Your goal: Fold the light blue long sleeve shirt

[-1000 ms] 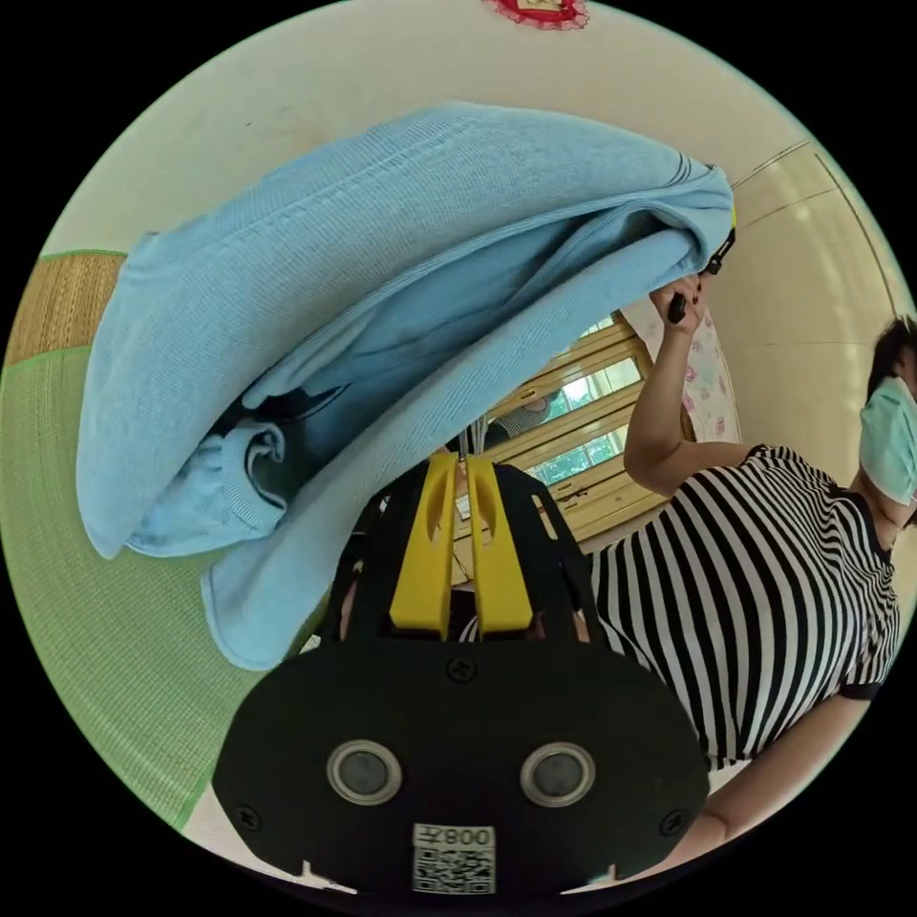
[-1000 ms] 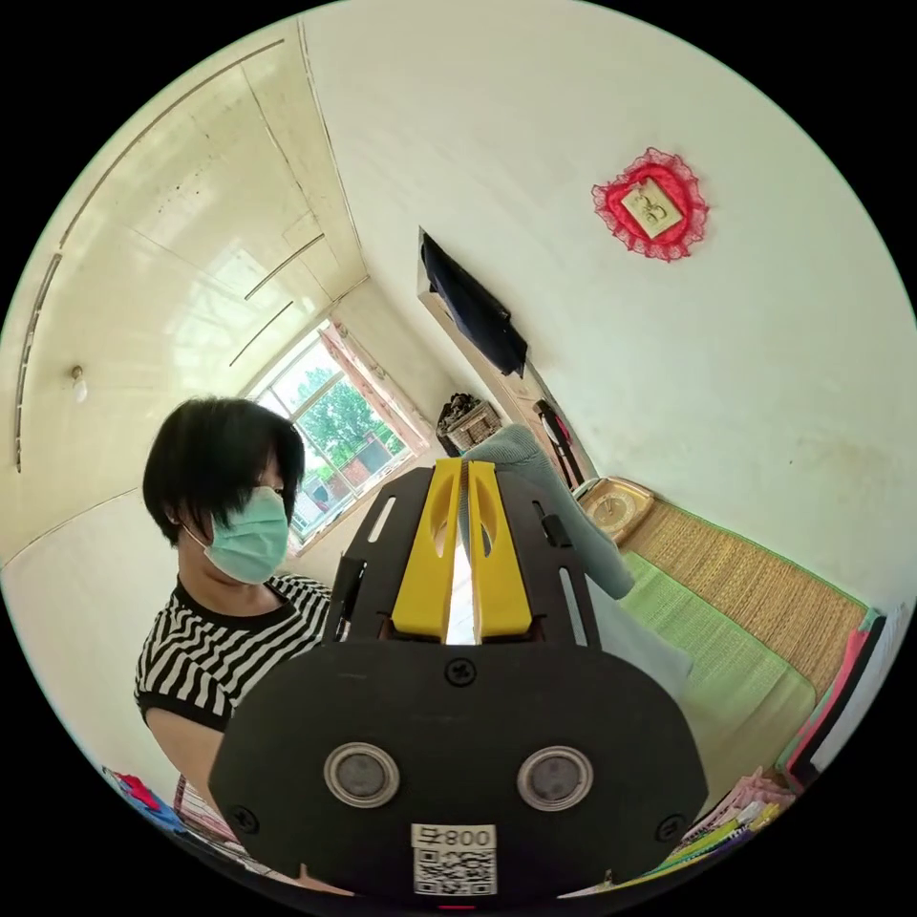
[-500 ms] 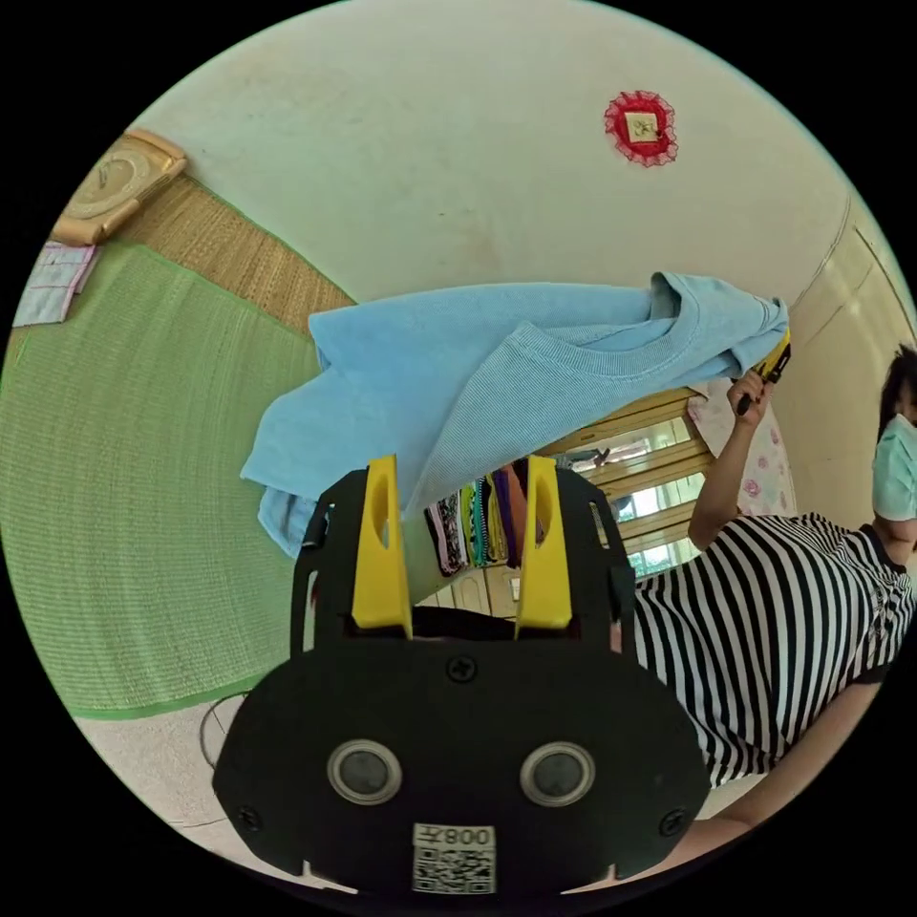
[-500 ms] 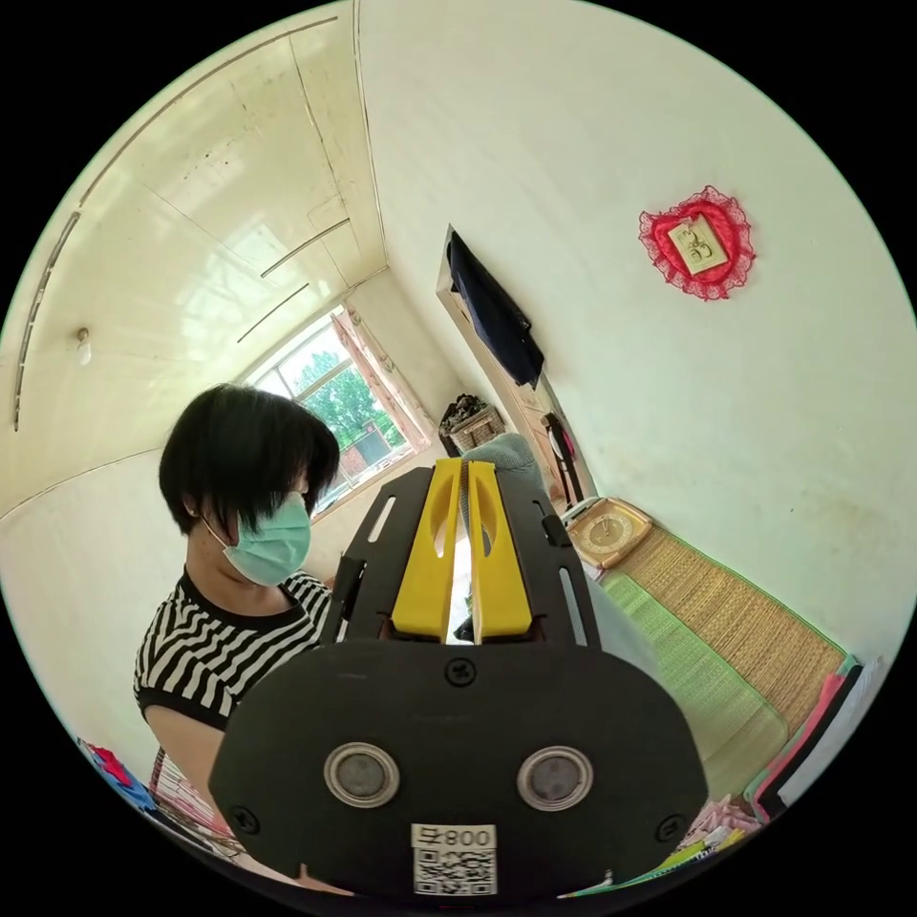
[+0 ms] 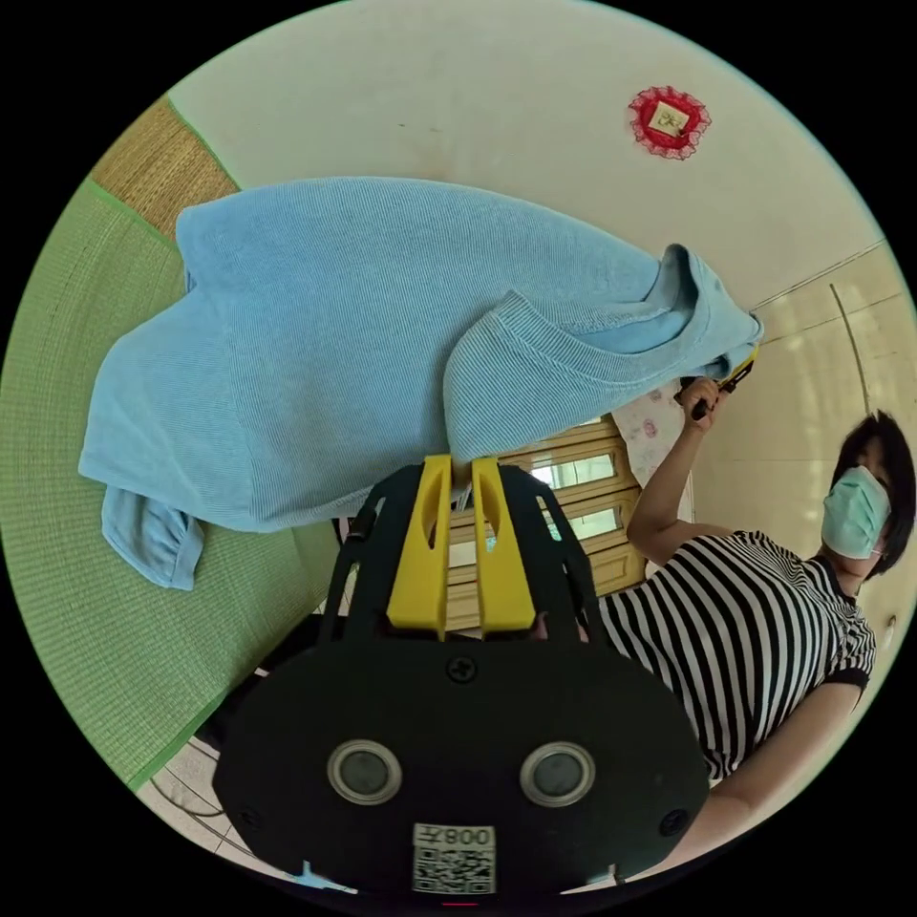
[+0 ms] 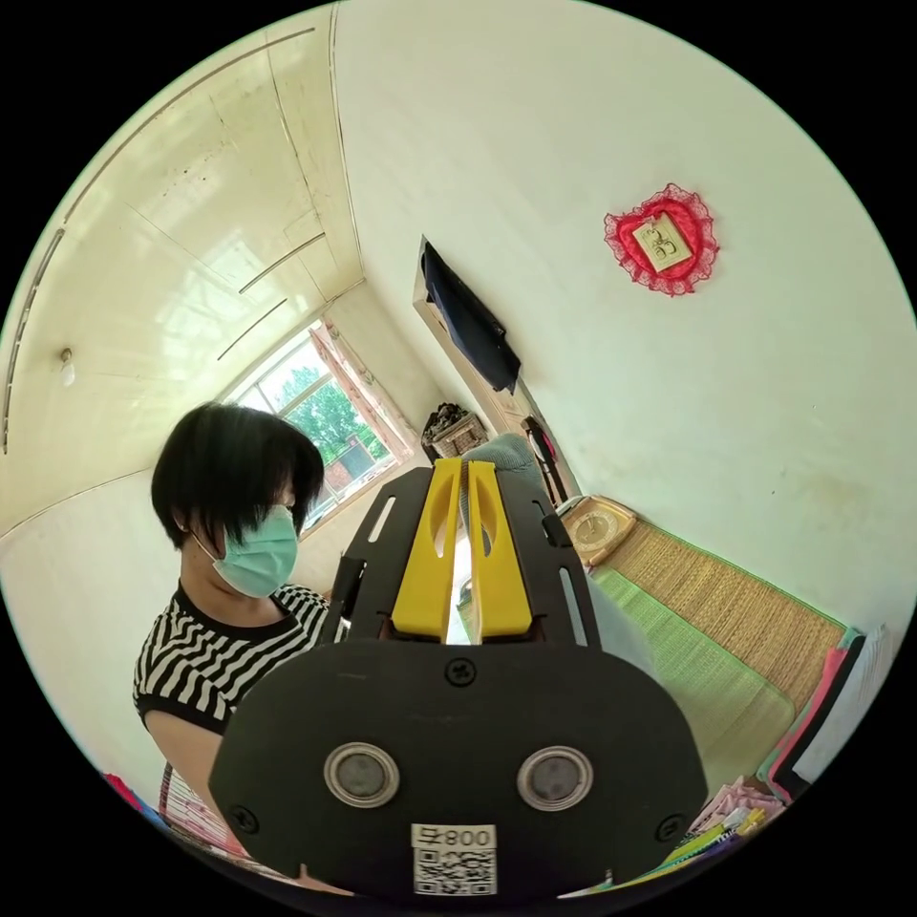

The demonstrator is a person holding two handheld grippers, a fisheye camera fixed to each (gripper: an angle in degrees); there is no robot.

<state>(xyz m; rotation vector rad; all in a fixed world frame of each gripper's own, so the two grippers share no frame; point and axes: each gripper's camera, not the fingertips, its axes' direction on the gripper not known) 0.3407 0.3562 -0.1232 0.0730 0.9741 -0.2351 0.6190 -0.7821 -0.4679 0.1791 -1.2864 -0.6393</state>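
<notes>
The light blue long sleeve shirt [image 5: 334,325] hangs in the air, stretched between both grippers above the green mat [image 5: 76,573]. My left gripper [image 5: 461,465] is shut on the shirt's edge by the ribbed neckline. In the left gripper view, the right gripper [image 5: 735,368] holds the far shoulder high, in the person's raised hand. A sleeve cuff [image 5: 153,544] dangles at the low end. In the right gripper view, the right gripper [image 6: 463,465] is shut, with a bit of the shirt [image 6: 511,451] showing past its tips.
A person in a striped top [image 5: 755,630] stands close on the right. A woven straw mat [image 6: 726,592] borders the green mat along the wall. A clock [image 6: 594,525] lies at the mat's far end. Colourful stacked items [image 6: 755,812] sit near the edge.
Half a second ago my left gripper was open and off the shirt; it has now shut on the edge near the neckline. The right gripper has kept its hold.
</notes>
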